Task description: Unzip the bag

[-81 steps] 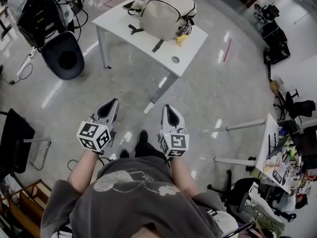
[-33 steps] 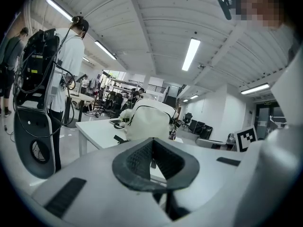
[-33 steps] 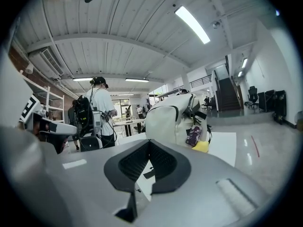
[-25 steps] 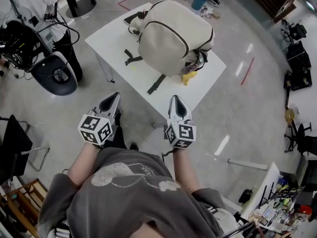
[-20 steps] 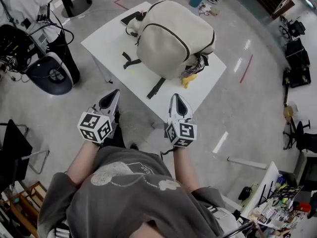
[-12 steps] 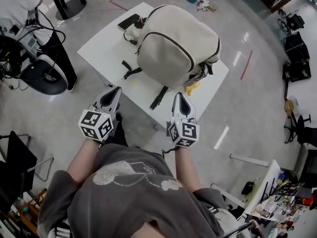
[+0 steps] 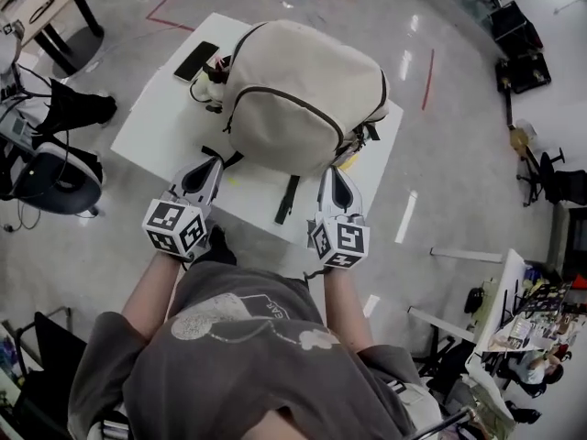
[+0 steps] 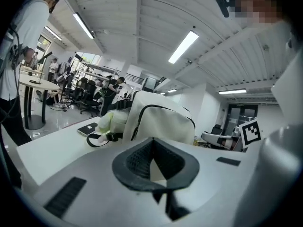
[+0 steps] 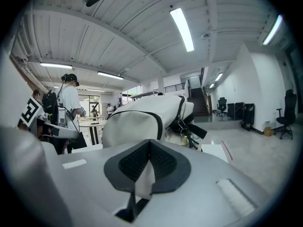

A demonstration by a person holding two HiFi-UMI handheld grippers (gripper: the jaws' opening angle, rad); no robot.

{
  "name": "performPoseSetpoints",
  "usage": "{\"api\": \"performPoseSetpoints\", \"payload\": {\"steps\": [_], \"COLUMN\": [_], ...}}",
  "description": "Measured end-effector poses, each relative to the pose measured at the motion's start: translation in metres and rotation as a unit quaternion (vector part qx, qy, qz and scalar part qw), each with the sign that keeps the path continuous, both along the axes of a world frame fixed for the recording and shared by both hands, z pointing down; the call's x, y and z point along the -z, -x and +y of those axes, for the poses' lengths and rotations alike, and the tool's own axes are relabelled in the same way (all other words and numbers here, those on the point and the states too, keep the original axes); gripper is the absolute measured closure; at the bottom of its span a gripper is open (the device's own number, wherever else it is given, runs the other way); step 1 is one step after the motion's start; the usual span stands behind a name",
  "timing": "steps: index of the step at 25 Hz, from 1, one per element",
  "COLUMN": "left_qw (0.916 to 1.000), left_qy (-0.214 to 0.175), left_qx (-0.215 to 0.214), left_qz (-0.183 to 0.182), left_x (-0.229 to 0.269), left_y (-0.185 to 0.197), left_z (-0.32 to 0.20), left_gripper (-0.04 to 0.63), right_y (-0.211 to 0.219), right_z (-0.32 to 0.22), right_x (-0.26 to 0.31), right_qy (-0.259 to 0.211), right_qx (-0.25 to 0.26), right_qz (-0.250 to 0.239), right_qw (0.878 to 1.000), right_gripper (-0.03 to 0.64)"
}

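Note:
A cream backpack (image 7: 298, 94) with a dark zipper line lies on a white table (image 7: 160, 117). It also fills the middle of the left gripper view as the backpack (image 8: 161, 122) and of the right gripper view as the backpack (image 9: 142, 119). My left gripper (image 7: 207, 167) is shut and empty, its tip at the table's near edge, just short of the bag's lower left. My right gripper (image 7: 334, 174) is shut and empty too, pointing at the bag's lower right corner. Black straps (image 7: 288, 197) trail from the bag toward me.
A black phone (image 7: 195, 60) lies on the table's far left, next to a dark cable. A person (image 9: 71, 110) stands at another table off to the side. An office chair (image 7: 50, 177) stands on the floor at my left. More desks and chairs crowd the right.
I have walked up to the table. The backpack has drawn much closer, and both shut grippers have come from over the floor to the table's near edge.

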State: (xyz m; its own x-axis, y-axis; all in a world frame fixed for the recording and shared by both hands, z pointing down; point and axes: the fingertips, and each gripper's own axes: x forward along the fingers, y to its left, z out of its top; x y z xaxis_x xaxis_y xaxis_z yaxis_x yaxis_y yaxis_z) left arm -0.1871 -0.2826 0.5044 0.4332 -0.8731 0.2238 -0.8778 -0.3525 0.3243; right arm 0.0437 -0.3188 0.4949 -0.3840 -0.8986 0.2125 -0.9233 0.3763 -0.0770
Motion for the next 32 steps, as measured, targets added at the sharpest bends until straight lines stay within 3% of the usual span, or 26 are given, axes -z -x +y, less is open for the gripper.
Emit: {"api": "performPoseSetpoints", "payload": {"steps": [6, 12, 24, 27, 32], "left_qw": [0.9985, 0.9943, 0.9832, 0.978, 0.9722], "left_qy": [0.003, 0.001, 0.0, 0.004, 0.003], "left_qx": [-0.053, -0.099, -0.177, -0.201, -0.217], "left_qz": [-0.012, -0.039, -0.044, -0.055, -0.089], "left_x": [-0.009, -0.022, -0.044, -0.053, -0.071], "left_y": [0.018, 0.016, 0.018, 0.015, 0.01], "left_z": [-0.056, -0.07, -0.089, -0.092, -0.101], "left_gripper": [0.589, 0.588, 0.586, 0.532, 0.509], "right_y": [0.01, 0.01, 0.015, 0.019, 0.012], "right_z": [-0.031, -0.034, -0.021, -0.017, -0.013], "right_x": [-0.003, -0.007, -0.012, -0.014, -0.016], "right_qy": [0.006, 0.004, -0.005, -0.001, 0.005], "right_qx": [-0.061, -0.095, -0.176, -0.183, -0.195], "right_qz": [0.006, 0.011, 0.012, 0.018, 0.021], "right_qw": [0.998, 0.995, 0.984, 0.983, 0.981], "right_gripper": [0.617, 0.617, 0.617, 0.617, 0.617]}}
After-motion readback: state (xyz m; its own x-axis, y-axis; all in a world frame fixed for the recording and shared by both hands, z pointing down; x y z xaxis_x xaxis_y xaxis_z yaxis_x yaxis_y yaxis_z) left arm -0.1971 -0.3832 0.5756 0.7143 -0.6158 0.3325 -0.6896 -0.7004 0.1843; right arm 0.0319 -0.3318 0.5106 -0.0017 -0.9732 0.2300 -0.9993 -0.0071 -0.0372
